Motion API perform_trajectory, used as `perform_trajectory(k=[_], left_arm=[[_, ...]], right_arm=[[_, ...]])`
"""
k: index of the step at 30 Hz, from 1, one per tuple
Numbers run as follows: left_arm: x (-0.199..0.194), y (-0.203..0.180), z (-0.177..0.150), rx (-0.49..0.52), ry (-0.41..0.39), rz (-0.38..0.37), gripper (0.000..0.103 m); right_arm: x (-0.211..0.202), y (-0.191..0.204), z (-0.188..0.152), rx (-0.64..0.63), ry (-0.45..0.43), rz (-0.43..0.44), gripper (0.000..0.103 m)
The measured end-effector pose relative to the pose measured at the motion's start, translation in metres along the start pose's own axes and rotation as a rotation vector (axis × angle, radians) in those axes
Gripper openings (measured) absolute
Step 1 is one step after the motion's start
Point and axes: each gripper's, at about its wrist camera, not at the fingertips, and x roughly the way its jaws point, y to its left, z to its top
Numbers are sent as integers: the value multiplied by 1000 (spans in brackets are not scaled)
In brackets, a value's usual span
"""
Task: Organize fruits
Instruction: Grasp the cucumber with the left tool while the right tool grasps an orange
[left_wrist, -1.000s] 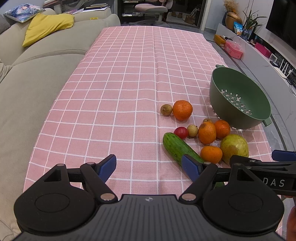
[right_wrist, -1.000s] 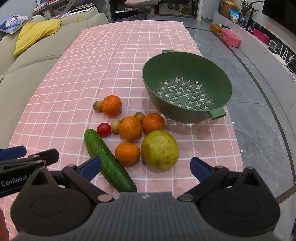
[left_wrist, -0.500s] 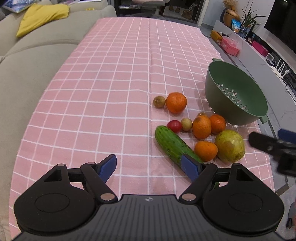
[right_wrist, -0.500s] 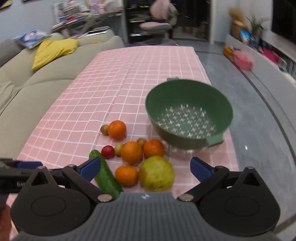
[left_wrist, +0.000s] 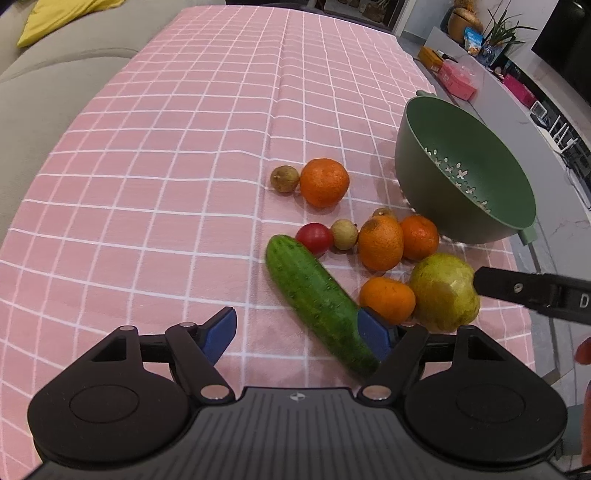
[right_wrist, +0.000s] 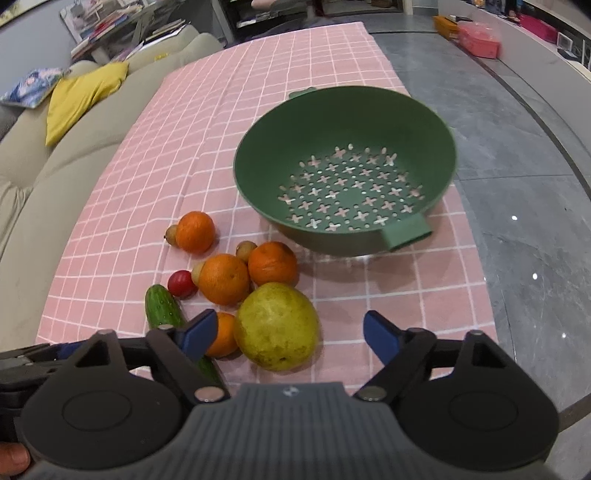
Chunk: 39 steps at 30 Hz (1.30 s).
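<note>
A green colander (right_wrist: 347, 122) stands empty on the pink checked cloth (left_wrist: 166, 166); it also shows in the left wrist view (left_wrist: 509, 206). Beside it lie a cucumber (left_wrist: 317, 301), several oranges (left_wrist: 324, 181), a red tomato (left_wrist: 314, 238), small brownish fruits (left_wrist: 284, 178) and a large yellow-green pear (right_wrist: 277, 326). My right gripper (right_wrist: 290, 334) is open, just before the pear, with the pear between its spread fingers. My left gripper (left_wrist: 295, 330) is open and empty, its right finger beside the cucumber's near end.
A beige sofa (right_wrist: 33, 192) with a yellow cushion (right_wrist: 79, 98) runs along the table's left side. The table's right edge drops to a grey floor (right_wrist: 524, 177). Pink boxes (left_wrist: 456, 75) sit on a low shelf at the far right.
Both grippers have moved forward and lower toward the fruit pile. The right gripper now frames the pear. Both stay open.
</note>
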Motion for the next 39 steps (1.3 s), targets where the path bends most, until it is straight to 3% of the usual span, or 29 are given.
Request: perform_trajectory(k=[6, 10, 19, 22, 24, 33, 36, 39], left_arm=[[18, 9, 8, -51, 51, -31, 85], [28, 14, 9, -105, 74, -72, 85], [38, 4, 7, -138, 92, -76, 84], [39, -5, 6, -81, 87, -66, 77], [38, -8, 5, -62, 91, -87, 65], [29, 21, 2, -114, 186, -139, 59], [21, 36, 0, -99, 203, -133, 54], [15, 55, 0, -109, 225, -134, 53]], right_arm=[[3, 1, 13, 68, -8, 51, 80], [1, 5, 17, 65, -21, 52, 80], [3, 8, 16, 67, -15, 41, 82], [5, 11, 16, 62, -15, 38, 83], [6, 13, 16, 60, -12, 40, 83], [13, 22, 16, 26, -7, 62, 80], [16, 33, 15, -29, -14, 74, 80], [20, 56, 12, -179, -31, 33, 80]])
